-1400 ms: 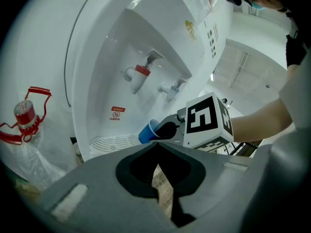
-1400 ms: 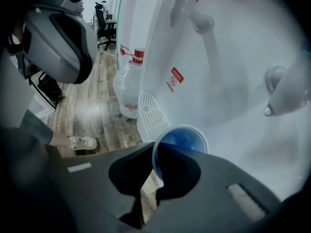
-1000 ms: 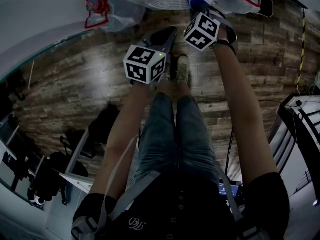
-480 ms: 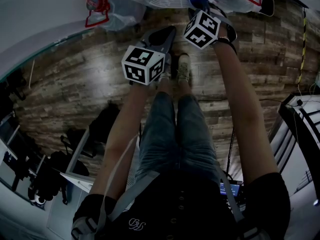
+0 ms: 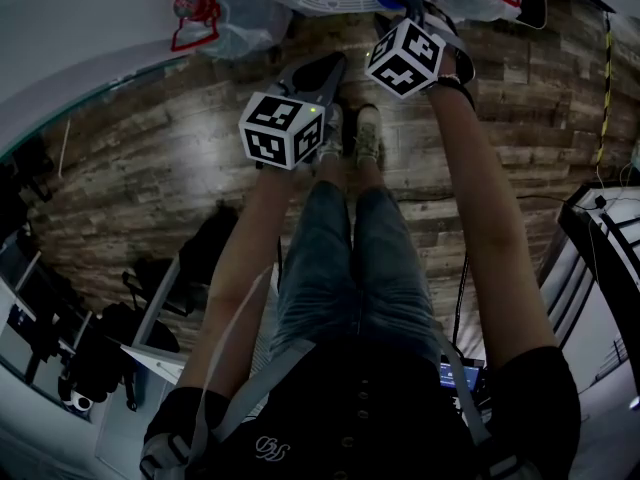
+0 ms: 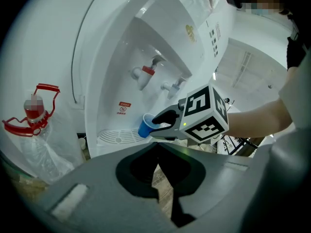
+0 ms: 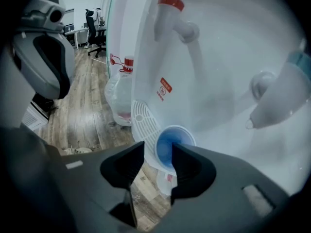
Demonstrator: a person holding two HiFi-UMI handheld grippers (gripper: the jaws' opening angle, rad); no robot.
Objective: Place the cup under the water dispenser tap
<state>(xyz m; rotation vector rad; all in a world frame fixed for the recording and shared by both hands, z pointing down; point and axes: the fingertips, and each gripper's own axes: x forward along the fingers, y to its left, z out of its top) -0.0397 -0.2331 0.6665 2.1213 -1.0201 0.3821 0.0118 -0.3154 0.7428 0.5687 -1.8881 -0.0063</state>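
So the right claw (image 7: 158,152) is opening with the blue cup (image 7: 170,144) dead ahead between its tips, down on the drip tray (image 7: 143,118) below the red tap (image 7: 167,13), while the left claw (image 6: 156,149) hangs behind, pressed together and empty.

Water dispenser (image 6: 160,28) standing on the floor (image 5: 150,168), directly ahead of the person's shoes (image 5: 365,140). 2 taps project side by side from its recess: the left tap (image 6: 145,73) and, just beside it, the right tap (image 6: 173,87). The drip tray (image 6: 114,137) lies at the base of the recess, below both taps. The cup (image 7: 171,142) sits at the tray's right end, lower than the taps. A bagged bottle (image 6: 33,111) rests on the floor left of the dispenser.
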